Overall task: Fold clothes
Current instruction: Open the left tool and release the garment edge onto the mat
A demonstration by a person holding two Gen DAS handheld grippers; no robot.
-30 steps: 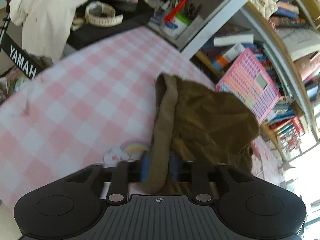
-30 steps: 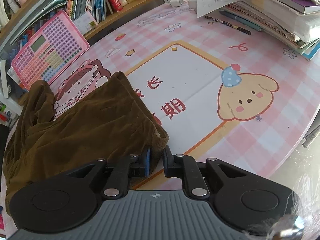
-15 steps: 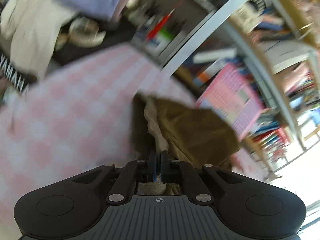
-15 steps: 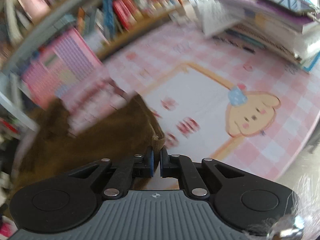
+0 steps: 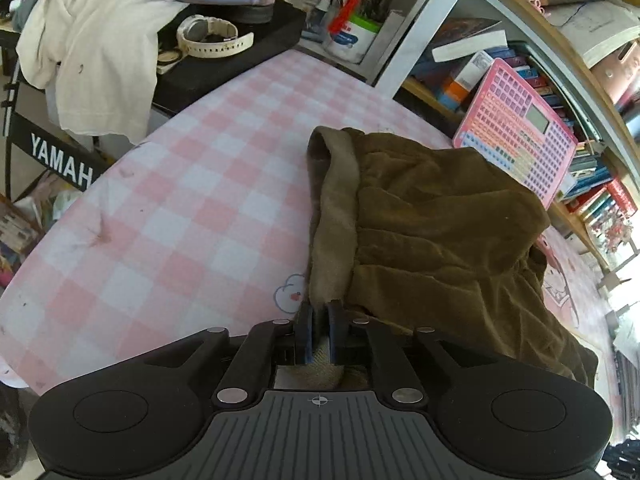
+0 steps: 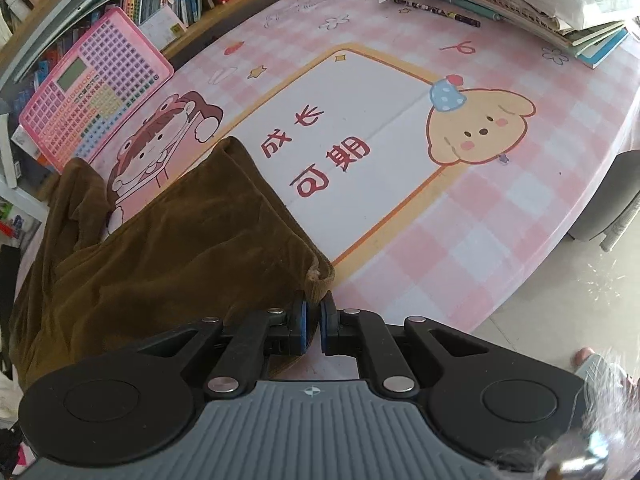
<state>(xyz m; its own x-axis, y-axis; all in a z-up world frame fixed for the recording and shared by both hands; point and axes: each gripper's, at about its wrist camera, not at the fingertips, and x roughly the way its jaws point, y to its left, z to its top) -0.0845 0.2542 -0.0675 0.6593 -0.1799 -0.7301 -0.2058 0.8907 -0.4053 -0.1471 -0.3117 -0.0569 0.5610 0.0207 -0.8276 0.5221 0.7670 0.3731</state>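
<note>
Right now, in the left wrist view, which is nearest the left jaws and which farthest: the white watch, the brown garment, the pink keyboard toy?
1. Brown garment: pinched at its edge in the left gripper.
2. Pink keyboard toy: leaning on the shelves, far right, beyond the garment.
3. White watch: on the black surface past the checkered table's far edge, upper left.

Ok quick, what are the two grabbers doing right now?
Left gripper: closed on the waistband edge of the brown corduroy trousers.
Right gripper: closed on a hem corner of the brown corduroy trousers.
</note>
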